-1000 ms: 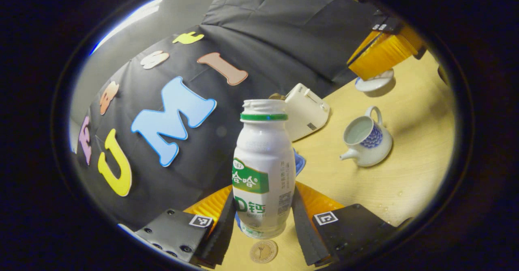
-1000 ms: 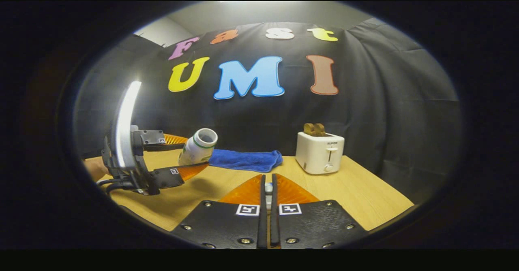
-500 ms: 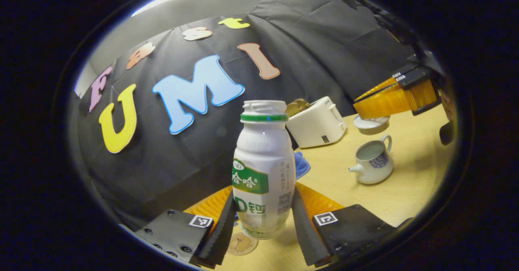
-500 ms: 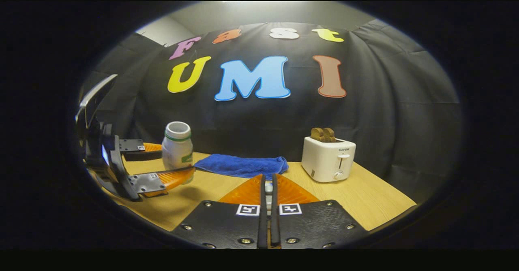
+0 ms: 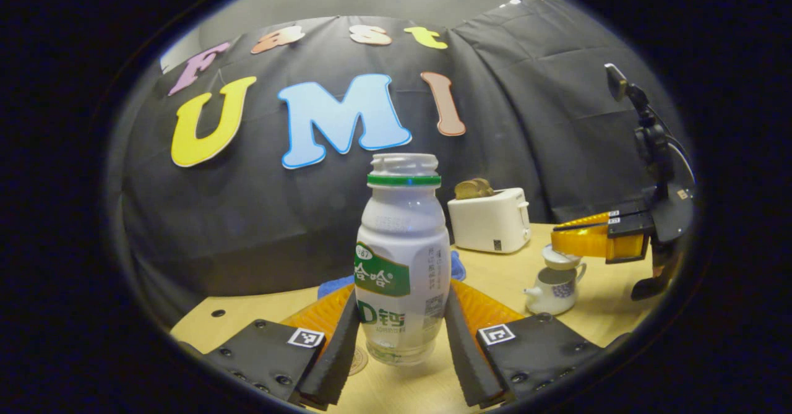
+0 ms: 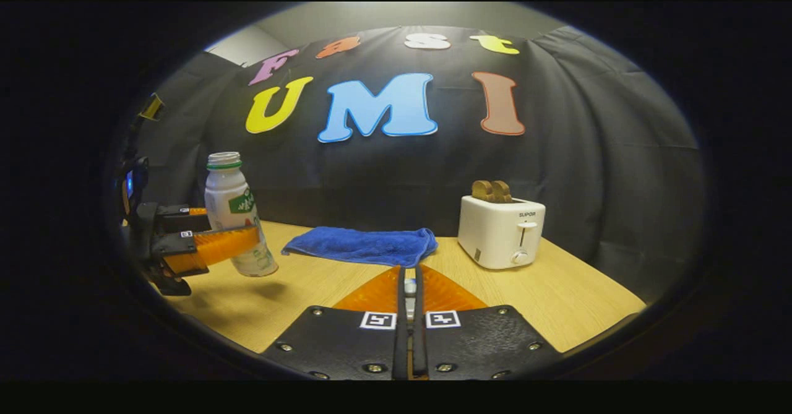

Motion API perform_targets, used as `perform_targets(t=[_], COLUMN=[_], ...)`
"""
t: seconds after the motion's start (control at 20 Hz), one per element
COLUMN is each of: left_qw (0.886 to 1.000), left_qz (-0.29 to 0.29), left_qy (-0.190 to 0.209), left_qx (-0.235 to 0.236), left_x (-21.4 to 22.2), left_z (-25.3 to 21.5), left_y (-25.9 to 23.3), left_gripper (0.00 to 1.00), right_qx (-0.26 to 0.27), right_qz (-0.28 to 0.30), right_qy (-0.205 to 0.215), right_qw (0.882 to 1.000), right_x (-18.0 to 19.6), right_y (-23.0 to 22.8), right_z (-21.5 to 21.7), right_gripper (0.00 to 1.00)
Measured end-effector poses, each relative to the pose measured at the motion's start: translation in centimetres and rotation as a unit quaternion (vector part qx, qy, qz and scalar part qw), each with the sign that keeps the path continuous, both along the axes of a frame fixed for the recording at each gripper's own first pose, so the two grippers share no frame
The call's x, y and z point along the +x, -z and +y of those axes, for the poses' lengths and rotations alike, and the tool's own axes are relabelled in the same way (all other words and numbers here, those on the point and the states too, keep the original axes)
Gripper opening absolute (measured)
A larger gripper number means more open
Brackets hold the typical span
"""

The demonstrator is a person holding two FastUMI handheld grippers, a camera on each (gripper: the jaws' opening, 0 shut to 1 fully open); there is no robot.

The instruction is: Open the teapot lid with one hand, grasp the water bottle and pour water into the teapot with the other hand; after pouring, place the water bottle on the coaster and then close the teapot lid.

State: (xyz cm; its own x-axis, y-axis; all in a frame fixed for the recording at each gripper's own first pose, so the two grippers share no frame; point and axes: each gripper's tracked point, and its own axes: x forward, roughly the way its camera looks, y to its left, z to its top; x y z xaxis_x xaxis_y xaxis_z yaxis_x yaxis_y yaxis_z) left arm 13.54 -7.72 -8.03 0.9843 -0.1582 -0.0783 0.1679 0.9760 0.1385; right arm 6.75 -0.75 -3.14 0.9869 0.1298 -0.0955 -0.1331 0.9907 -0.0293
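Swung back upright since a second ago: water bottle (image 5: 403, 259), pinched by left gripper (image 5: 401, 340) above coaster (image 5: 357, 361). Right gripper (image 6: 408, 302) clamped on lid (image 5: 557, 258) over teapot (image 5: 552, 290). Could miss coaster or tip if released early.

The left gripper (image 5: 402, 340) is clamped on the lower body of an uncapped white plastic water bottle with a green neck ring (image 5: 403, 259), one finger pressing each side, the bottle upright and lifted off the table. The right gripper (image 6: 408, 290) has its fingers drawn together on a small white knob (image 6: 408, 286), well to the bottle's right.
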Motion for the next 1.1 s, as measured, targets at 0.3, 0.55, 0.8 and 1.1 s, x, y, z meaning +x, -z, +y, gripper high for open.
perform_targets(t=[0.3, 0.55, 0.8, 1.1], left_qw=[0.998, 0.997, 0.996, 0.996], left_qz=[0.004, 0.007, 0.01, 0.018], left_qy=[-0.05, -0.063, -0.069, -0.076], left_qx=[-0.033, -0.041, -0.051, -0.049], left_x=[-0.1, -0.3, -0.1, 0.1], left_z=[3.8, 4.9, 5.6, 6.2], left_y=[0.3, 0.6, 0.8, 1.6], left_gripper=[0.76, 0.76, 0.76, 0.78], right_qx=[-0.001, 0.009, 0.015, 0.012], right_qz=[0.01, 0.023, 0.028, 0.016], right_qy=[-0.002, -0.003, 0.003, 0.034], right_qw=[1.0, 1.0, 0.999, 0.999], right_x=[0.4, 1.1, 0.9, 0.7], right_y=[1.5, 3.0, 3.7, 3.6], right_z=[0.2, 0.2, 0.1, -1.3], right_gripper=[0.03, 0.03, 0.03, 0.62])
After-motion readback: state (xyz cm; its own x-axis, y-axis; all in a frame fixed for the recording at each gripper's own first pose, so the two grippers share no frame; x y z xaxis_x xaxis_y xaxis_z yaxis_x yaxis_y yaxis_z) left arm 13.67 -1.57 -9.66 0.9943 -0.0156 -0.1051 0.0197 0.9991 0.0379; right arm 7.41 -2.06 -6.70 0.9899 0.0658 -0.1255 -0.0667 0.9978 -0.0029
